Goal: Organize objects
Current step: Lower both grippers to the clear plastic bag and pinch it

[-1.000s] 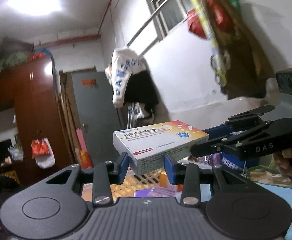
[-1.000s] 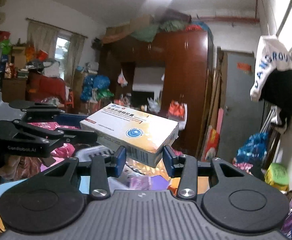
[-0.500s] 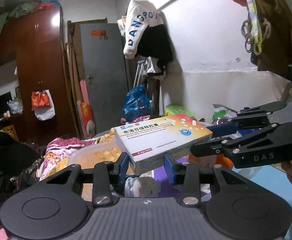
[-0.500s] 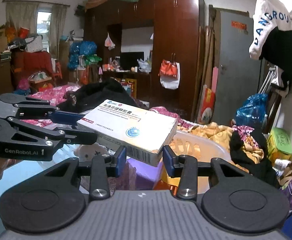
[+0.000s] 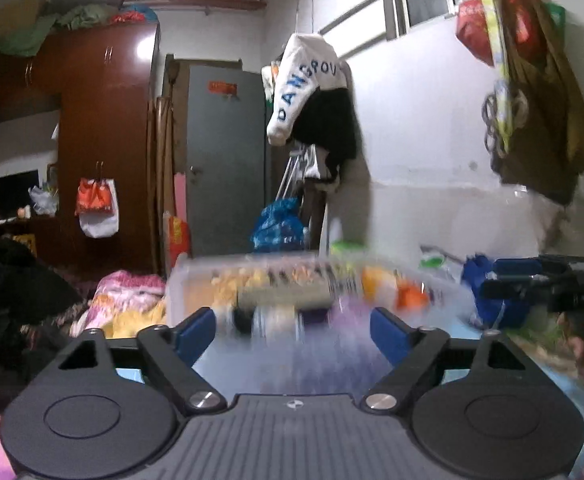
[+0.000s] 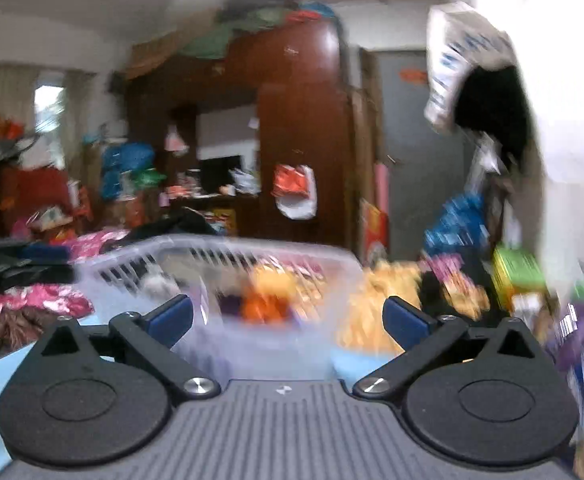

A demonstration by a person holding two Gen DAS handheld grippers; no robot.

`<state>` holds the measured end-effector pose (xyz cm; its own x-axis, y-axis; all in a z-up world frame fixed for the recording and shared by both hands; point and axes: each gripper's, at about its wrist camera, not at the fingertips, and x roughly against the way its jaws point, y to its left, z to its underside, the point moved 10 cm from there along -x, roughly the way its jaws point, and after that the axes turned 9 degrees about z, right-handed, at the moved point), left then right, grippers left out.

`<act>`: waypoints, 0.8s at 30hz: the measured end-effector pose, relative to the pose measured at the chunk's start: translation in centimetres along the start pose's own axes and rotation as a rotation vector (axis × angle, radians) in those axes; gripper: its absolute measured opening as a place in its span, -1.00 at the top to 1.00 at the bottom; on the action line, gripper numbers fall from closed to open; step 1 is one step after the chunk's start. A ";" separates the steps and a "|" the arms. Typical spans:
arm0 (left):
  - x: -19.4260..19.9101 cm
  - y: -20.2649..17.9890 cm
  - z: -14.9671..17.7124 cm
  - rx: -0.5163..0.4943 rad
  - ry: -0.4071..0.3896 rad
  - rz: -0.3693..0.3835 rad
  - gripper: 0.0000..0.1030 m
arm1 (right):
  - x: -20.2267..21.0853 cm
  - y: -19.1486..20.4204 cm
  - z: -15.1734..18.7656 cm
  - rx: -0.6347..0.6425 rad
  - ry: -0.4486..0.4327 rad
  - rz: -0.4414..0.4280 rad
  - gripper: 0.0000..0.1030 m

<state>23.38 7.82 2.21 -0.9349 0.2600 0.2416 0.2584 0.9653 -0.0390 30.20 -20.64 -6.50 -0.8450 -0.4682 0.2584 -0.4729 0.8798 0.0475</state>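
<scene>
Basket [image 6: 220, 252]: translucent pale plastic, slotted walls, sitting upright on the light blue counter [image 6: 356, 360] and showing heavily blurred in both wrist views. Contents [image 6: 268, 300]: a jumble of orange, yellow and purple items lying inside, individual pieces not distinguishable. In the left wrist view a pale box-like shape [image 5: 284, 296] is smearing across the basket [image 5: 252, 276]; identity uncertain.

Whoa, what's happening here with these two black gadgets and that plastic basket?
A person is tidying up using a pair of hand-held tongs. Right now both the left tongs and the right tongs stand wide open with nothing between their blue tips. They point at a clear plastic basket holding a jumble of colourful items on a light blue surface. The pictures are motion-blurred, so what lies in the basket cannot be told.
</scene>
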 end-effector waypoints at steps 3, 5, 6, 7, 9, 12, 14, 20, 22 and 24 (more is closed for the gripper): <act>0.6 0.0 4.4 0.033 0.105 -0.052 -0.71 | 0.2 -1.2 5.1 0.000 0.158 0.055 -1.00; 0.0 0.1 6.8 0.059 0.190 -0.039 -0.71 | -0.1 -0.9 7.5 0.025 0.238 0.069 -1.00; -0.5 0.1 7.5 0.064 0.211 -0.021 -0.70 | -0.5 -0.6 8.1 0.038 0.282 0.053 -1.00; -1.0 0.3 8.1 0.076 0.228 -0.018 -0.70 | -0.5 -0.3 8.2 0.051 0.306 0.037 -1.00; -1.8 1.0 8.6 0.107 0.248 -0.023 -0.70 | -0.2 -0.1 7.8 0.019 0.294 0.022 -1.00; -2.7 1.4 9.3 0.141 0.278 0.007 -0.70 | -0.8 1.2 8.2 0.037 0.359 -0.047 -1.00; -3.2 1.3 9.7 0.139 0.303 0.007 -0.70 | -1.3 2.0 8.5 0.054 0.391 -0.048 -0.99; -4.0 1.2 10.7 0.149 0.363 0.048 -0.70 | -2.5 3.2 8.6 0.089 0.394 -0.068 -0.91; -4.3 1.0 10.7 0.141 0.370 0.046 -0.70 | -2.1 3.5 8.7 0.125 0.379 -0.057 -0.64; -4.4 0.6 10.7 0.120 0.380 0.035 -0.70 | -2.0 3.8 8.5 0.149 0.370 -0.058 -0.53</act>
<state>25.07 7.54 -9.27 -0.7637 0.2867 0.5784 0.2375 0.9579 -0.1611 27.94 -17.10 -15.06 -0.6816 -0.4319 0.5907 -0.5712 0.8185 -0.0606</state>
